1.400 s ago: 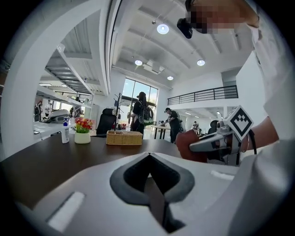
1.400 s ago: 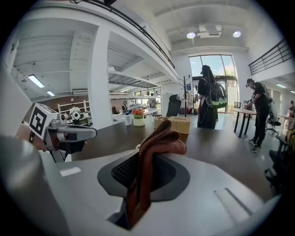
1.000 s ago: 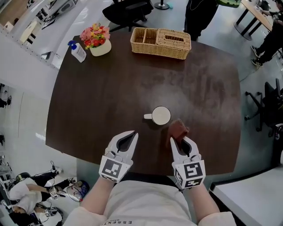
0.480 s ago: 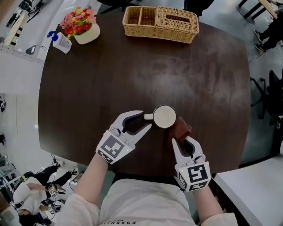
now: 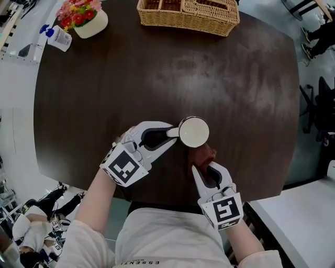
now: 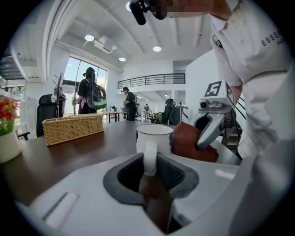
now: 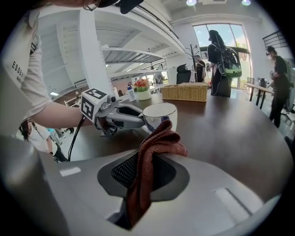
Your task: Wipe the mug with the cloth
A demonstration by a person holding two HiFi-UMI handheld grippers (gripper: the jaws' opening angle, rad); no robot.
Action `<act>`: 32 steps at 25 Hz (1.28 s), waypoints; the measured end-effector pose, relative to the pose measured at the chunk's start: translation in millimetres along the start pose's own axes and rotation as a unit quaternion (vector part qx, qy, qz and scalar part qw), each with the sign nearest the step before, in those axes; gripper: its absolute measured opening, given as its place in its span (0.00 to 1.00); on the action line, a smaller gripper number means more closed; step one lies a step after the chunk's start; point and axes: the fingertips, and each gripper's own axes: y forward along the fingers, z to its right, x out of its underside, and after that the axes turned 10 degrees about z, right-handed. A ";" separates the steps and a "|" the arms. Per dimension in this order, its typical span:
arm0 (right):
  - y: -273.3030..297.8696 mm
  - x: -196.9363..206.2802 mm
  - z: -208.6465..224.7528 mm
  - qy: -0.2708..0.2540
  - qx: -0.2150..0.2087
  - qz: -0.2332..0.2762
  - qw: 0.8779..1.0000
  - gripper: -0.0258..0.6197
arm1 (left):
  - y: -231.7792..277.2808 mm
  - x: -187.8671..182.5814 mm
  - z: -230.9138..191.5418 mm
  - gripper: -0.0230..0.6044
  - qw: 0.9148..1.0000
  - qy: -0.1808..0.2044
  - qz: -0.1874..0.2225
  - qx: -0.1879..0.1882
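A white mug (image 5: 193, 131) (image 6: 154, 138) (image 7: 160, 115) stands upright on the dark table (image 5: 104, 94), its handle pointing left. My left gripper (image 5: 168, 134) (image 6: 148, 162) is shut on that handle, one jaw on each side of it. My right gripper (image 5: 205, 168) (image 7: 146, 167) is shut on a rust-brown cloth (image 5: 206, 153) (image 7: 154, 147) (image 6: 190, 140). The bunched cloth sits just below and right of the mug, close against its side; actual contact I cannot tell.
A wicker basket (image 5: 188, 14) stands at the table's far edge. A flower pot (image 5: 84, 14) and a pump bottle (image 5: 56, 37) sit at the far left corner. People stand beyond the table in the gripper views. The table's near edge runs right under both grippers.
My left gripper moved right and closed on the mug's handle. My right gripper brought the cloth up against the mug's near side. The head view shifted forward over the table.
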 end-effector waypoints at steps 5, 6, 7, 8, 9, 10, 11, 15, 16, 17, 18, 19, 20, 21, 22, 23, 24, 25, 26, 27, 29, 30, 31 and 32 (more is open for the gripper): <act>10.0 -1.7 -18.4 -0.009 -0.039 0.002 0.999 0.17 | 1.4 2.5 5.2 0.16 0.999 0.027 -0.020 0.036; 12.0 -0.9 -23.2 -0.016 -0.051 -0.003 0.999 0.17 | 1.1 2.8 6.5 0.16 0.999 0.028 -0.022 0.040; 14.5 -0.8 -28.9 -0.023 -0.065 -0.007 0.998 0.17 | 0.5 2.8 7.6 0.16 0.998 0.028 -0.025 0.042; 17.6 -1.9 -35.7 -0.029 -0.080 -0.009 0.996 0.17 | -0.4 2.6 8.5 0.16 0.998 0.027 -0.027 0.045; 21.0 -3.9 -43.3 -0.036 -0.096 -0.010 0.995 0.17 | -1.7 2.4 9.3 0.16 0.998 0.026 -0.028 0.047; 24.5 -6.5 -50.8 -0.046 -0.112 -0.011 0.993 0.17 | -3.0 2.4 10.1 0.16 0.998 0.026 -0.030 0.049; 27.7 -9.2 -57.5 -0.058 -0.126 -0.011 0.990 0.17 | -4.3 2.3 10.8 0.16 0.998 0.026 -0.031 0.051; 37.3 -11.8 -64.0 -0.095 -0.147 -0.021 0.984 0.17 | -8.3 3.6 12.9 0.16 0.997 0.028 -0.035 0.062; 38.8 -11.3 -61.0 -0.093 -0.146 -0.024 0.985 0.17 | -9.4 4.6 13.4 0.16 0.997 0.029 -0.037 0.065; 39.8 -10.7 -56.5 -0.086 -0.142 -0.026 0.986 0.17 | -10.6 5.6 14.0 0.16 0.996 0.030 -0.039 0.069; 40.3 -10.1 -50.9 -0.078 -0.138 -0.027 0.987 0.17 | -11.6 6.2 14.5 0.16 0.996 0.031 -0.041 0.074; 40.2 -9.5 -44.3 -0.070 -0.132 -0.028 0.988 0.17 | -12.4 6.2 15.0 0.16 0.996 0.032 -0.042 0.078; 39.6 -8.8 -37.4 -0.063 -0.125 -0.030 0.990 0.17 | -13.0 5.7 15.3 0.16 0.995 0.031 -0.042 0.083; 38.4 -8.0 -30.9 -0.058 -0.119 -0.033 0.991 0.17 | -13.6 5.4 15.7 0.16 0.995 0.030 -0.041 0.086; 36.8 -7.3 -25.6 -0.056 -0.114 -0.036 0.991 0.17 | -14.4 5.6 16.2 0.16 0.995 0.030 -0.039 0.090; 34.9 -6.6 -21.4 -0.054 -0.111 -0.038 0.992 0.17 | -15.3 6.0 16.7 0.16 0.995 0.029 -0.037 0.092; 33.0 -6.0 -18.0 -0.054 -0.108 -0.039 0.992 0.18 | -16.1 5.9 17.2 0.16 0.995 0.028 -0.034 0.095; 31.0 -5.7 -14.7 -0.055 -0.104 -0.040 0.992 0.18 | -16.6 5.4 17.4 0.16 0.994 0.026 -0.032 0.097; 29.0 -5.5 -11.1 -0.056 -0.101 -0.041 0.992 0.18 | -16.7 5.0 17.5 0.16 0.994 0.026 -0.030 0.099; 27.1 -5.2 -7.1 -0.057 -0.097 -0.042 0.993 0.18 | -16.3 4.5 17.6 0.16 0.994 0.025 -0.028 0.101; 23.4 -4.1 1.7 -0.054 -0.087 -0.045 0.994 0.18 | -15.4 4.7 18.1 0.16 0.994 0.023 -0.024 0.106; 21.7 -3.5 6.4 -0.052 -0.080 -0.046 0.994 0.18 | -15.1 5.0 18.4 0.16 0.994 0.023 -0.023 0.108; 20.0 -3.1 11.6 -0.050 -0.073 -0.046 0.995 0.18 | -15.0 5.1 18.5 0.16 0.994 0.023 -0.022 0.109; 18.1 -2.9 17.8 -0.049 -0.062 -0.046 0.996 0.18 | -15.1 5.2 18.5 0.16 0.993 0.022 -0.021 0.111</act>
